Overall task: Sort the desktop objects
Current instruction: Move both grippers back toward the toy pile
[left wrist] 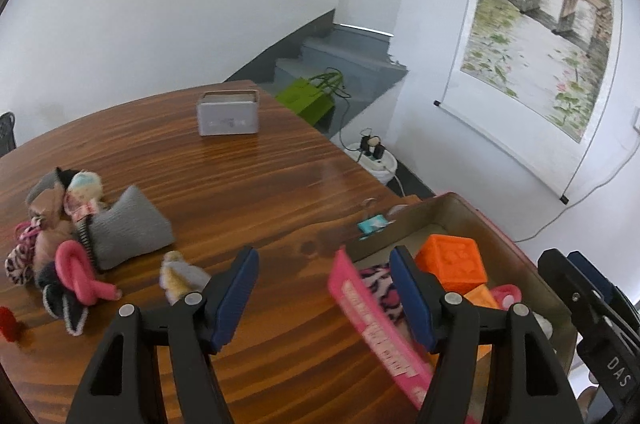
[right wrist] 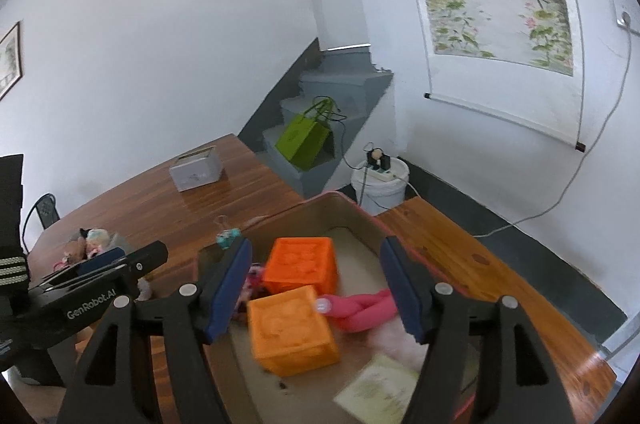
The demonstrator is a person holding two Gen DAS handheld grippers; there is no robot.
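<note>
Left gripper (left wrist: 324,294): jaws apart, empty, above table (left wrist: 240,184).
Right gripper (right wrist: 316,288): jaws apart, empty, over box (right wrist: 360,212) at table's right edge.

Domestic room: wooden table (left wrist: 248,176), grey stairs (right wrist: 320,104), hanging scroll painting (left wrist: 548,16), green gift bag (right wrist: 306,140) on steps.

Bright daylight, glare on table (left wrist: 256,160); fisheye-bent edges, foreground perhaps motion-blurred.
</note>
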